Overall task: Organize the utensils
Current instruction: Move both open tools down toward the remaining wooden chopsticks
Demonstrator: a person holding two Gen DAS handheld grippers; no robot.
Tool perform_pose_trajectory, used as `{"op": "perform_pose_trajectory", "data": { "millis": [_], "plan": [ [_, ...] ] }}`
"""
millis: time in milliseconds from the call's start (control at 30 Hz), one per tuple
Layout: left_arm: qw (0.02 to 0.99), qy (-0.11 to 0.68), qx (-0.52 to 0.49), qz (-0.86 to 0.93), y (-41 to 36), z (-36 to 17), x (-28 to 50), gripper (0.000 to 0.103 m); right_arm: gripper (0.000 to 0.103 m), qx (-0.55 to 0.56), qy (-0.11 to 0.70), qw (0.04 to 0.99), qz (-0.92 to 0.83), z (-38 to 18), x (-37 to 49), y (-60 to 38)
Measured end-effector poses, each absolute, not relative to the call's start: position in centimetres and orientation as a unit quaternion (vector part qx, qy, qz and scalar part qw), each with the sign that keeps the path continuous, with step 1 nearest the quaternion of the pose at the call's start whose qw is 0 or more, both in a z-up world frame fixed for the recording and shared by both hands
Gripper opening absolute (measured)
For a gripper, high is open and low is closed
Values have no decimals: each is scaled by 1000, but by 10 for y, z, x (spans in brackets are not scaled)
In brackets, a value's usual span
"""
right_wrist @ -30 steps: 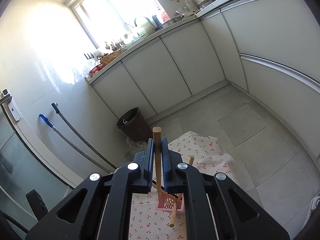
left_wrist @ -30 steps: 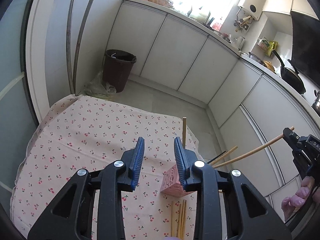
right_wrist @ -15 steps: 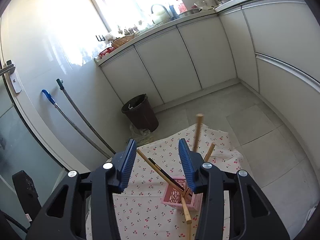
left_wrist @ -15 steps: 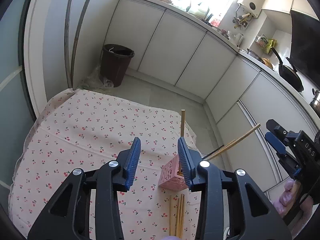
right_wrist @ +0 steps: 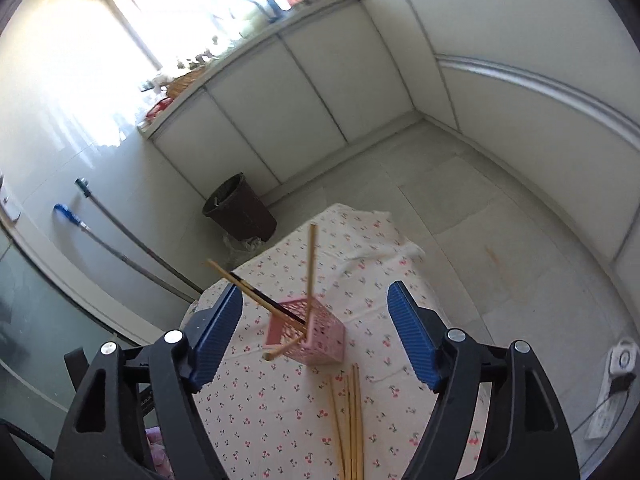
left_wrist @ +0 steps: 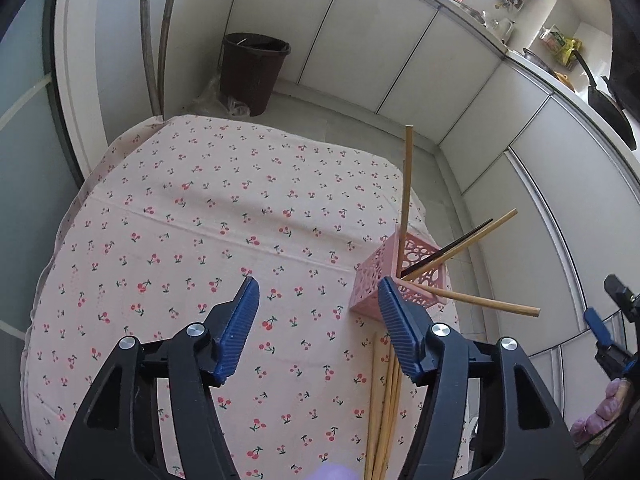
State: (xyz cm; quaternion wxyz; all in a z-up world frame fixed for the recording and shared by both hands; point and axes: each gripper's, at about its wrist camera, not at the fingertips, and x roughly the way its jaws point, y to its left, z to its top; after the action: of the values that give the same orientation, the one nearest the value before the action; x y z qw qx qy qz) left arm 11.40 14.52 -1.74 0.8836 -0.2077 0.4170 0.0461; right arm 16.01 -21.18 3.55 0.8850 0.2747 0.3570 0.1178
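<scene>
With both tongs, left [left_wrist: 316,330] and right [right_wrist: 314,334], spread wide and empty, best to drop onto one loose chopstick [right_wrist: 348,420] lying near the pink holder [right_wrist: 316,338] on the surface [left_wrist: 200,208], pinching mid-length, then tipping upright into the holder.

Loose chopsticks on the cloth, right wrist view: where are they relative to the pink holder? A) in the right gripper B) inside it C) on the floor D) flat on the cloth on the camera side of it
D: the loose chopsticks lie flat on the cloth, nearer the camera than the pink holder; the right gripper is open and empty.
</scene>
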Motion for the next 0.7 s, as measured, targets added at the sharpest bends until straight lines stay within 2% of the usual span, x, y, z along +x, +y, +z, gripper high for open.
{"op": "perform_pose_trajectory", "data": {
  "millis": [67,133,233,433,567,700],
  "plan": [
    [876,430,-214,41,148,-26,115,64,75,338,396,848,99,1,172,-252],
    [863,461,-203,30,144,-39,122,71,75,413,428,799,84,-35,180,-287],
    [840,510,-186,22,129,-70,132,72,75,481,463,743,56,-78,181,-317],
    [796,590,-132,22,84,-138,156,73,77,401,498,767,52,-80,184,-288],
    [810,576,-98,40,62,-149,164,72,77,305,548,775,71,-94,187,-238],
    [814,571,-100,39,53,-156,171,71,77,266,585,762,81,-119,186,-211]
  ]
}}
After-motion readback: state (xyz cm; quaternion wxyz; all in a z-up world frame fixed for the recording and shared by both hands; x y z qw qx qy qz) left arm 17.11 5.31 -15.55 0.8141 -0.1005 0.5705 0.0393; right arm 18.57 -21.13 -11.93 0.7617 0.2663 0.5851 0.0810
